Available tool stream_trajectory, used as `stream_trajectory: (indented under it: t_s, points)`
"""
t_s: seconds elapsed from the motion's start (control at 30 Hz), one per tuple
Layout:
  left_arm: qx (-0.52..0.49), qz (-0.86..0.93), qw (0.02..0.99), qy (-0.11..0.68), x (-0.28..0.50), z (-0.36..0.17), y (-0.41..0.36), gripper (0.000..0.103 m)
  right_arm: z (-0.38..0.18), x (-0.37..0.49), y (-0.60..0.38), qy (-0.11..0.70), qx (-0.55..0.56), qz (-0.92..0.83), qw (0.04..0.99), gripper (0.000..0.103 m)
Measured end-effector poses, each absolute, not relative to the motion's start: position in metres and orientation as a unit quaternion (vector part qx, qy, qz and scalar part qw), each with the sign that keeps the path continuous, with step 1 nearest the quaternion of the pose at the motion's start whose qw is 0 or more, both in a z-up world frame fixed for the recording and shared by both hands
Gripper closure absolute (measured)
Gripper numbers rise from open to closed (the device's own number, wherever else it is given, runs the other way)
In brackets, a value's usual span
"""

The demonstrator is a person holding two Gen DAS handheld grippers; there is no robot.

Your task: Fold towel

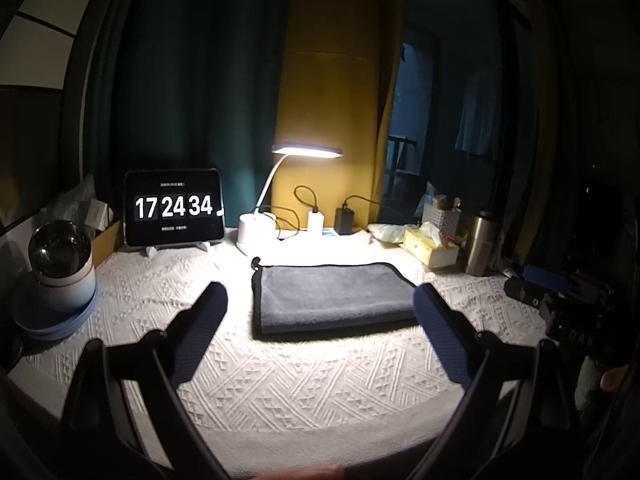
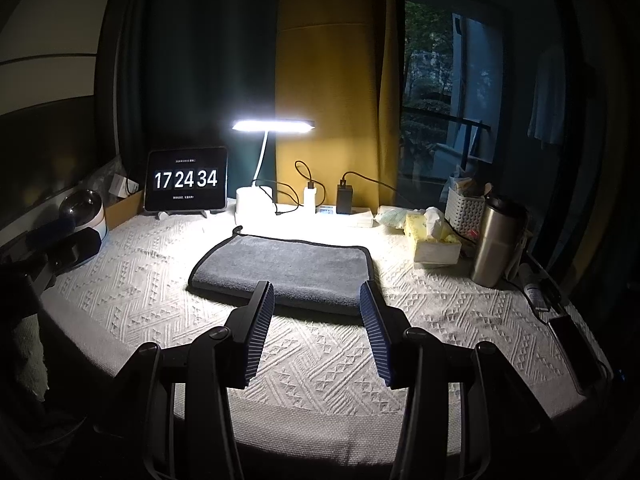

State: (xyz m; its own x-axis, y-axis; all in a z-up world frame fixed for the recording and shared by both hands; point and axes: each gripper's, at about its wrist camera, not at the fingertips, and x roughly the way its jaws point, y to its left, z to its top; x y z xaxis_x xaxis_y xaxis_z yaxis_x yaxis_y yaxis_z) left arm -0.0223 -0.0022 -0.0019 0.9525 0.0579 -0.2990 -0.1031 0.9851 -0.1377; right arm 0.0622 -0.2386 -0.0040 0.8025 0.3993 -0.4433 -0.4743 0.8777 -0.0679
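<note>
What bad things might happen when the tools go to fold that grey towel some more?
1. The grey towel is already folded into a thick pad, so an open tool might pinch only the top layer and pull the fold apart.
2. The steel tumbler and tissue box stand close to the towel's right side; a wide swing might knock them over.
3. The left tool might snag the textured white tablecloth along with the towel.

Matt grey terry towel (image 2: 282, 270) lies on a white woven, ridged tablecloth (image 2: 320, 364); at two o'clock, a brushed-metal flask (image 2: 494, 246).
</note>
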Motion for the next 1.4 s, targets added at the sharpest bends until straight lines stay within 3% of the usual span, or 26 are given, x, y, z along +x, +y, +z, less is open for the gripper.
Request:
stream_trajectory:
  t_s: [1.4]
  points:
    - [-0.079,0.037,0.985,0.149,-0.0213,-0.0015,-0.0065,0.008,-0.0016,0.065,-0.2435,0.213,-0.086,0.229,0.946,0.055]
